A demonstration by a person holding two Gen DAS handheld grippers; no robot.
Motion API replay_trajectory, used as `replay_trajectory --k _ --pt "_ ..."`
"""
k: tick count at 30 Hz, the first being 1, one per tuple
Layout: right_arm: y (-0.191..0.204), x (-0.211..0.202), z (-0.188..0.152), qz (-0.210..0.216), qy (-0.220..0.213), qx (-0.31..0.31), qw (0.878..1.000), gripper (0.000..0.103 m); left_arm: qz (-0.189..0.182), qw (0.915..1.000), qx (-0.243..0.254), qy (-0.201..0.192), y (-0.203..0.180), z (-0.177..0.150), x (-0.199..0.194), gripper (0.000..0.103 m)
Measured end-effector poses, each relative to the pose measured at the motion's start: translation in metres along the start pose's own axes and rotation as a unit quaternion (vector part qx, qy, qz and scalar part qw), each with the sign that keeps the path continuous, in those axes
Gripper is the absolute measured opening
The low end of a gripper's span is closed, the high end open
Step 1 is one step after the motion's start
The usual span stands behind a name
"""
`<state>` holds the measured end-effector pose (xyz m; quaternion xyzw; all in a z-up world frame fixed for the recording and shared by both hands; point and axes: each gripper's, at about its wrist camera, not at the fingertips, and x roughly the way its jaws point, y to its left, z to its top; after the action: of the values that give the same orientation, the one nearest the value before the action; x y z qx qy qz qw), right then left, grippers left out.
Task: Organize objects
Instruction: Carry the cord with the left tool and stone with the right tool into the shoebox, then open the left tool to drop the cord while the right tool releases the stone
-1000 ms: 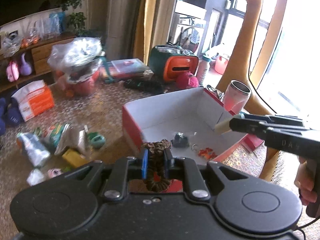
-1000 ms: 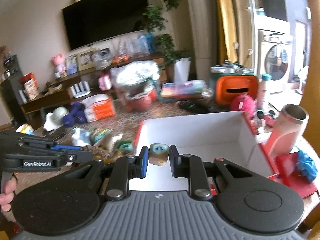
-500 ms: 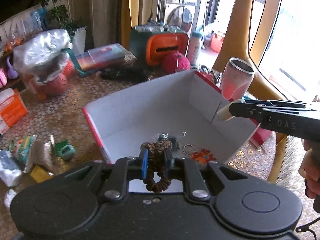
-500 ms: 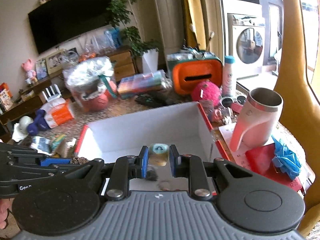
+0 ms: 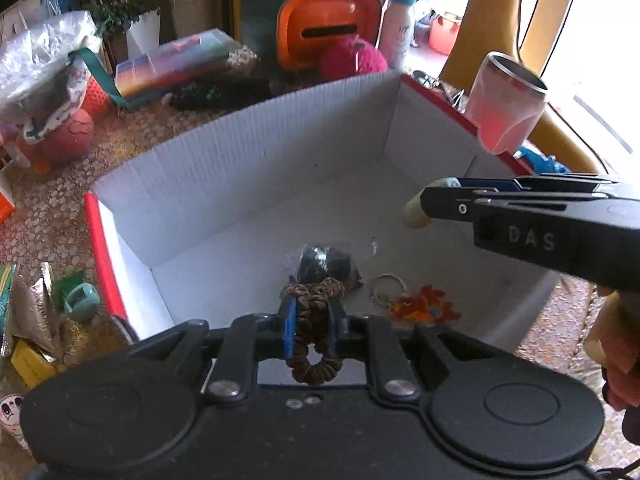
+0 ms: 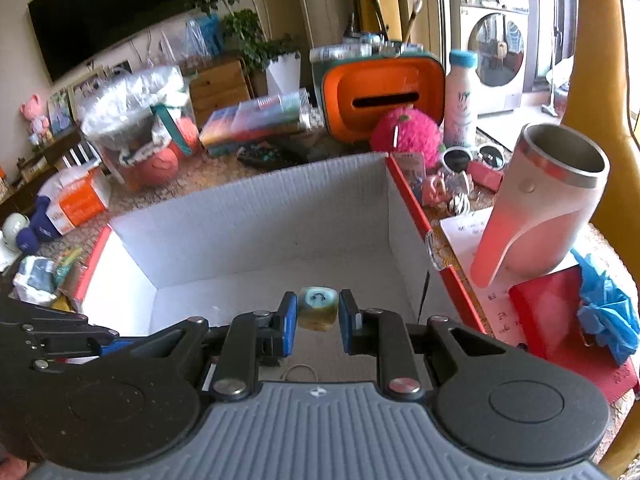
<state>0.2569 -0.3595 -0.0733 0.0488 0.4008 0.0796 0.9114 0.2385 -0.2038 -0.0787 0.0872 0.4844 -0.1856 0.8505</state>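
Observation:
A white cardboard box with red outer sides (image 5: 248,168) (image 6: 256,216) fills the middle of both views. My left gripper (image 5: 312,312) is shut on a brown hair tie (image 5: 314,344) and hangs over the box's near side. My right gripper (image 6: 318,312) is shut on a small greenish cube with a blue smiling face (image 6: 317,309), also above the box. In the left wrist view the right gripper (image 5: 424,208) comes in from the right with the cube's pale end showing. On the box floor lie a dark wrapped item (image 5: 326,262), a key ring (image 5: 386,286) and an orange charm (image 5: 424,306).
A pink and steel tumbler (image 6: 540,216) stands right of the box beside a red packet (image 6: 560,320) and a blue bow (image 6: 608,312). Behind the box are an orange-green case (image 6: 380,96), a pink fuzzy ball (image 6: 404,132), a bottle (image 6: 460,92) and sunglasses (image 6: 476,156). Snack packets (image 5: 36,300) litter the left.
Both grippers have come forward and down over the box, which now looks much larger. Each keeps its grip on its item.

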Motion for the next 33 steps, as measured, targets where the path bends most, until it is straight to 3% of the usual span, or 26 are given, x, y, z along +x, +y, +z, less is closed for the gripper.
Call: replay_trajectory --k 18,33 --pt "-0.001 0.032 -0.010 -0.010 0.086 -0.051 0.995 0.021 -0.011 0.9967 -0.009 0.080 0.007 0.011 0.041 0.015" --pt "-0.002 0.029 -0.010 -0.014 0.095 -0.055 0.994 0.022 -0.006 0.9897 0.002 0.143 0.007 0.019 0.059 0.024"
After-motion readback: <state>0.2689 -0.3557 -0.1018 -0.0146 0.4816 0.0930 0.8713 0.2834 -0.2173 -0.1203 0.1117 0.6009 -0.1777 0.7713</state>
